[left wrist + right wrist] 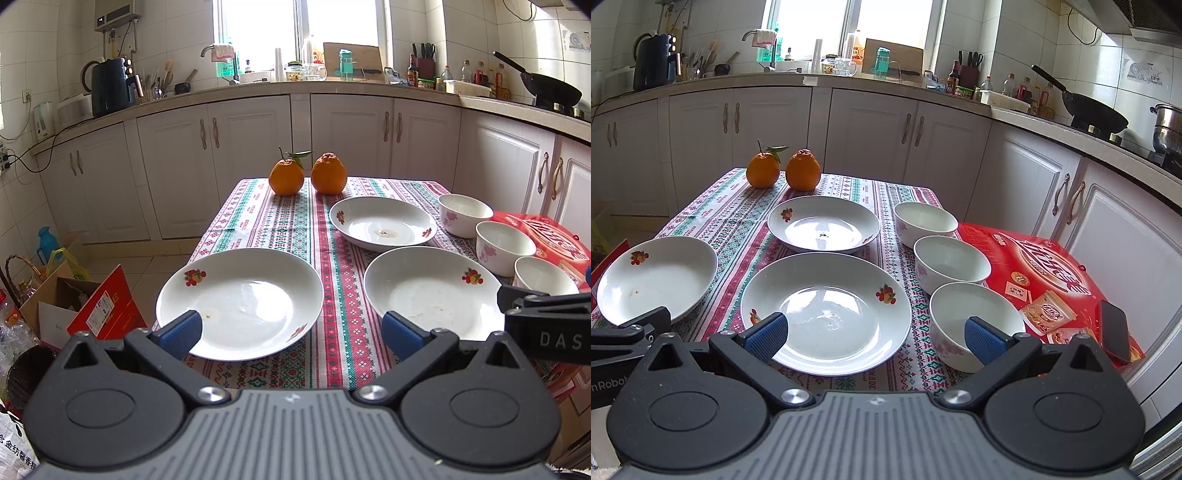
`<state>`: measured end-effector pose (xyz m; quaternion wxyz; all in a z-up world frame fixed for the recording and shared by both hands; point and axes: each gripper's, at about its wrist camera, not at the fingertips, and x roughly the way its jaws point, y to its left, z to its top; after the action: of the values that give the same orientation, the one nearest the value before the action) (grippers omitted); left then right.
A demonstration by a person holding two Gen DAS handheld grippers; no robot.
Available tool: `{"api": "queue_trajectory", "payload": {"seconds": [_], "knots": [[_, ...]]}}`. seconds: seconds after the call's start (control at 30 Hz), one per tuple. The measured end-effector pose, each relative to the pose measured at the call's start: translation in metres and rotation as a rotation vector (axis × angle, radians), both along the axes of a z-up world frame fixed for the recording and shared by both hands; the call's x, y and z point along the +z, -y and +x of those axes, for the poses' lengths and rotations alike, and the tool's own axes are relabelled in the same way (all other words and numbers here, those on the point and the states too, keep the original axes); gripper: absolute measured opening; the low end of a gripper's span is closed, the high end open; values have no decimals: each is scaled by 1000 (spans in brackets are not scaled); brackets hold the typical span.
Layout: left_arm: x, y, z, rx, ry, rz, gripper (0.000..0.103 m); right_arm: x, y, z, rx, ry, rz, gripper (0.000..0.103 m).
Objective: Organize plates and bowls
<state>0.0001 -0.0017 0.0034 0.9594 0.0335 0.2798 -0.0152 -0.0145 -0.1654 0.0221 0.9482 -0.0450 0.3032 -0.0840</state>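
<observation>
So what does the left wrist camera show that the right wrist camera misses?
Only the left wrist view: the cardboard boxes on the floor and the water heater on the wall. Only the right wrist view: the phone on the red box and the steel pot. Both: three plates, three bowls, two oranges, and both grippers open, left gripper, right gripper.

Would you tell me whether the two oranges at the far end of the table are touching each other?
Apart. The right wrist view shows a strip of cabinet and cloth between the leafy orange and the other orange; the left wrist view agrees.
</observation>
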Motion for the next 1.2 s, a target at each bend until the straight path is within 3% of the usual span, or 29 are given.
{"api": "queue_trajectory", "payload": {"seconds": [1.2], "knots": [[2,1,-1,-1,4,2,102,0,0,-1,-7,6,-11,103]]}}
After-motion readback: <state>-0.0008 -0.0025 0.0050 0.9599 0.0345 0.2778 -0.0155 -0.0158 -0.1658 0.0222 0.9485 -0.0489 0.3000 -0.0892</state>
